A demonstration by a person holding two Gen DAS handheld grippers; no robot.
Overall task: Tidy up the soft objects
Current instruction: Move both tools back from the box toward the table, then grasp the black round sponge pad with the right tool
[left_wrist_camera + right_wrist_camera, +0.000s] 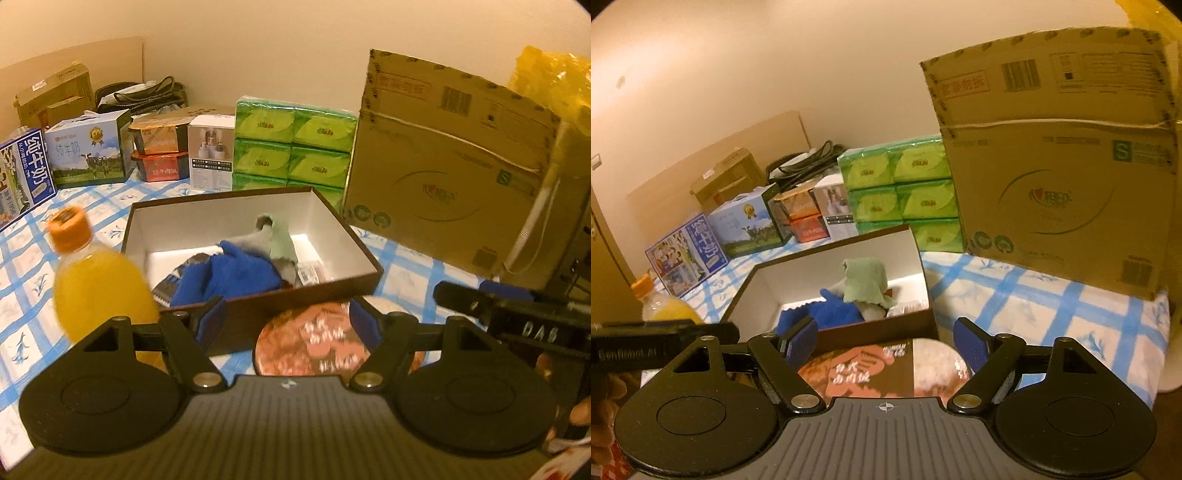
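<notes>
A brown box (pixel 295 295) with a white inside stands open on the checked tablecloth. In it lie a blue cloth (pixel 236 273), a grey sock (pixel 251 240), a pale green cloth (pixel 282 236) and a patterned knit piece (pixel 173 284). My left gripper (pixel 287 321) hangs open just in front of the box's near wall, with nothing between its blue pads. In the right wrist view the same box (pixel 879 325) shows the blue cloth (pixel 831 314) and the green cloth (pixel 866 277). My right gripper (pixel 886 339) is also open and empty, close to the near wall.
A round food tub (pixel 310 343) with a reddish label lies under both grippers. An orange juice bottle (pixel 96 280) stands left of the box. Green tissue packs (pixel 295 147), milk cartons (pixel 88 147) and a big cardboard box (pixel 450 162) line the back.
</notes>
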